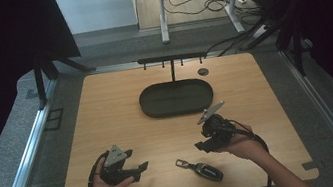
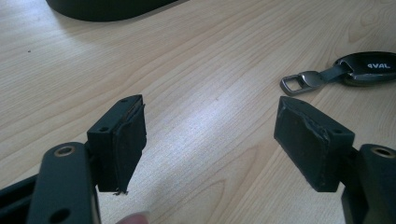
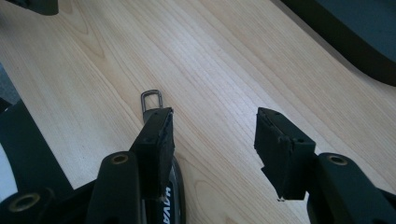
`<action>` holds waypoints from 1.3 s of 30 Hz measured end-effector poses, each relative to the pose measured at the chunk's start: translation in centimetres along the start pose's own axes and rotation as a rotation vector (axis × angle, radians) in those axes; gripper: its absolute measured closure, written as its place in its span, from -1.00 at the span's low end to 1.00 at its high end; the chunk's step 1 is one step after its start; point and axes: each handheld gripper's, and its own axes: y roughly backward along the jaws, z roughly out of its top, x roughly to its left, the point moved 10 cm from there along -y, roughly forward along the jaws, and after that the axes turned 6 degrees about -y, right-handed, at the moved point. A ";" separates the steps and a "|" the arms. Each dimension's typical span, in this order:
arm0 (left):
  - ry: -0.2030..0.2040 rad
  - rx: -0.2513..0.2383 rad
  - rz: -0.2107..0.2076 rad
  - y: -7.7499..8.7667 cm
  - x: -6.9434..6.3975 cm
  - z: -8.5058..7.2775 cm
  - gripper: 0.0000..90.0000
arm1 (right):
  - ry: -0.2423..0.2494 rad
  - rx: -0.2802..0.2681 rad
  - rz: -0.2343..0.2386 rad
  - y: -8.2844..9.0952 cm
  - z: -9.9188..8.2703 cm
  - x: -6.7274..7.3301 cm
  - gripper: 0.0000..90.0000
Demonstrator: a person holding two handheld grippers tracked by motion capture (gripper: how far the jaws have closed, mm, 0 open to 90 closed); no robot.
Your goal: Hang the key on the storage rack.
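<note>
A black car key fob (image 1: 206, 169) with a metal loop (image 1: 182, 163) lies on the wooden table (image 1: 105, 103) near the front edge, between my two hands. My left gripper (image 1: 140, 171) rests at the front left, open, with bare wood between its pads (image 2: 126, 140); the key fob (image 2: 369, 67) lies ahead to its right. My right gripper (image 1: 202, 136) hovers just behind the fob, open with nothing between its jaws. In the right gripper view the fob (image 3: 173, 196) lies under and behind the left fingertip (image 3: 156, 140), its loop (image 3: 152, 99) sticking out past it.
A black oval tray (image 1: 175, 97) stands empty at the table's middle back, seen also as the tray (image 3: 355, 32) in the right gripper view. Behind it rises a black hook rack (image 1: 172, 59), and a round grommet (image 1: 203, 71) sits beside it.
</note>
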 end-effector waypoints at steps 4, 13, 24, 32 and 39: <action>-0.005 -0.001 -0.002 0.1 -0.1 0.1 -0.43 | 0.007 0.018 0.004 -0.5 0.1 0.3 0.07; -0.001 -0.007 -0.001 0.5 0.2 0.1 -0.43 | 0.031 0.067 0.014 -1.4 0.6 1.3 0.12; -0.006 -0.006 -0.009 0.4 -0.1 0.2 -0.43 | 0.043 0.131 0.032 -3.4 0.1 2.3 0.14; -0.009 -0.003 -0.013 0.3 -0.2 0.2 -0.43 | 0.061 0.198 0.045 -4.6 -0.6 3.0 0.19; -0.006 -0.004 -0.012 0.4 -0.2 0.2 -0.43 | 0.069 0.258 0.048 -5.8 -1.7 3.2 0.22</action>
